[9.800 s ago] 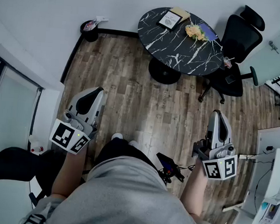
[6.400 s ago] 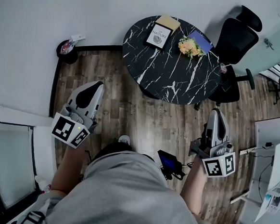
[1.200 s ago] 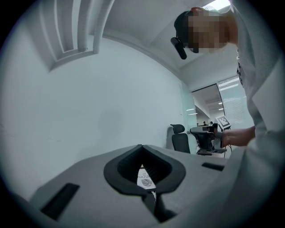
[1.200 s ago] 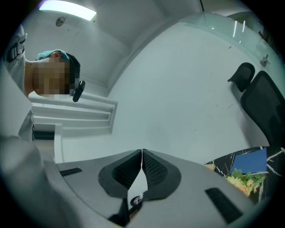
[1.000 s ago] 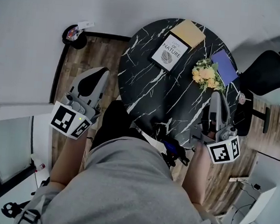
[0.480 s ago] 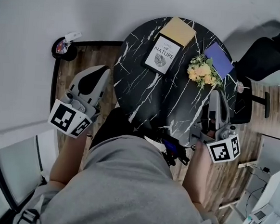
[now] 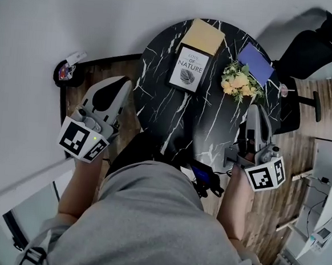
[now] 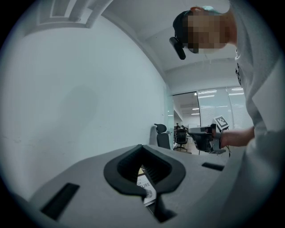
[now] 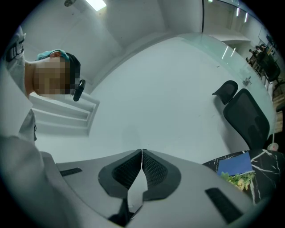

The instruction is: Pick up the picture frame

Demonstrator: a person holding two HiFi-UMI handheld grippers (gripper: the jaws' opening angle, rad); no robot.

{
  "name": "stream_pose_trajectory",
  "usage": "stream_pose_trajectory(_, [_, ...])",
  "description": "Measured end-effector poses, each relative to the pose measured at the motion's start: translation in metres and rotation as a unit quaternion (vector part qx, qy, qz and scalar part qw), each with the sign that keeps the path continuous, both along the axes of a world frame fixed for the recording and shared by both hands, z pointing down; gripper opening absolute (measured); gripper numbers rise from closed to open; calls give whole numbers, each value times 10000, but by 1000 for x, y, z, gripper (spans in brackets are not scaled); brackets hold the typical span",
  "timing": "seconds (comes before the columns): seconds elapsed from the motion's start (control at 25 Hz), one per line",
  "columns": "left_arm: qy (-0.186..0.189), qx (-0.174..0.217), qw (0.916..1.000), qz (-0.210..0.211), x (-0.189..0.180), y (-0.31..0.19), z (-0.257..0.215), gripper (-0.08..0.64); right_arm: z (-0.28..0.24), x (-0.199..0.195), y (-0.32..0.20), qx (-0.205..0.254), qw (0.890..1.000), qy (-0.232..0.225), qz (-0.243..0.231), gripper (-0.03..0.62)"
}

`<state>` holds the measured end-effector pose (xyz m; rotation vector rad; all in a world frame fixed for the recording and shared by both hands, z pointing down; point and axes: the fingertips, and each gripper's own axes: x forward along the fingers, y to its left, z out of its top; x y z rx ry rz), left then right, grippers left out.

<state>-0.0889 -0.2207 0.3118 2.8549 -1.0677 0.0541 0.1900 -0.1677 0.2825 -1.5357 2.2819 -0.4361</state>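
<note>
The picture frame (image 7: 188, 68), white with a leaf print and a dark edge, lies flat on the far part of the round black marble table (image 7: 209, 124). My left gripper (image 7: 122, 81) is shut and empty, off the table's left edge and short of the frame. A strip of the frame (image 8: 144, 187) shows through the gap below the left gripper's (image 8: 141, 147) touching tips. My right gripper (image 7: 254, 107) is shut and empty above the table's right side, just short of the flowers. The right gripper (image 9: 141, 151) faces the white wall; the frame is out of that view.
A tan book (image 7: 203, 36) lies behind the frame, a yellow flower bunch (image 7: 238, 81) to its right, and a blue notebook (image 7: 256, 60) beyond the flowers. A black office chair (image 7: 310, 46) stands at the table's far right. A small bin (image 7: 66, 71) sits by the wall.
The person has walked up to the table, which now lies directly ahead. Over the last second the left gripper has drawn level with the table's left edge. Both grippers stay shut.
</note>
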Motion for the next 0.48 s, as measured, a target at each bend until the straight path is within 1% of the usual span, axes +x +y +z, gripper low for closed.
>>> stream_pose_trajectory(0.24, [48, -119, 9993, 347, -1, -23, 4, 6, 3, -11, -9, -113, 9996, 46, 250, 26])
stream_pose_trajectory(0.4, [65, -143, 9985, 526, -4, -37, 8, 6, 3, -23, -15, -160, 9977, 552, 372, 26])
stream_pose_trajectory(0.48, [88, -143, 9981, 589, -8, -43, 9, 6, 3, -27, -19, -174, 9966, 663, 455, 26])
